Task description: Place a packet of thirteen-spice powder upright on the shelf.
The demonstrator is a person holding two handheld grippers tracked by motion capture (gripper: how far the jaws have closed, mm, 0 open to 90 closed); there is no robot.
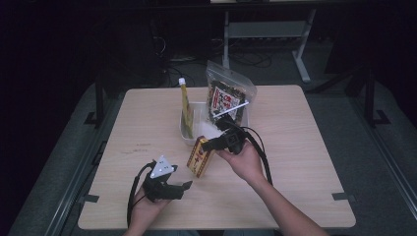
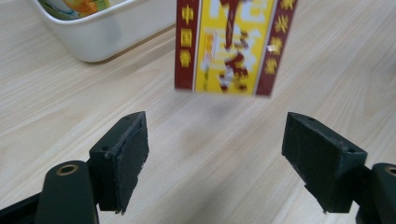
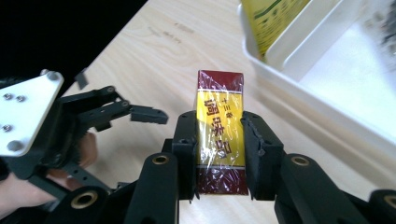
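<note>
One spice box (image 3: pixel 220 135), one tub (image 1: pixel 189 139), two bags (image 1: pixel 227 101)

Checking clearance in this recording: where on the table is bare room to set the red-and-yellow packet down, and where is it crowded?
The right gripper holds the packet by the white bin. Bare table runs from the right forearm to the right edge; the strip left of the bin is bare too. Crowded: the bin with its yellow pouch and snack bag, and the open left gripper near the front edge.
</note>
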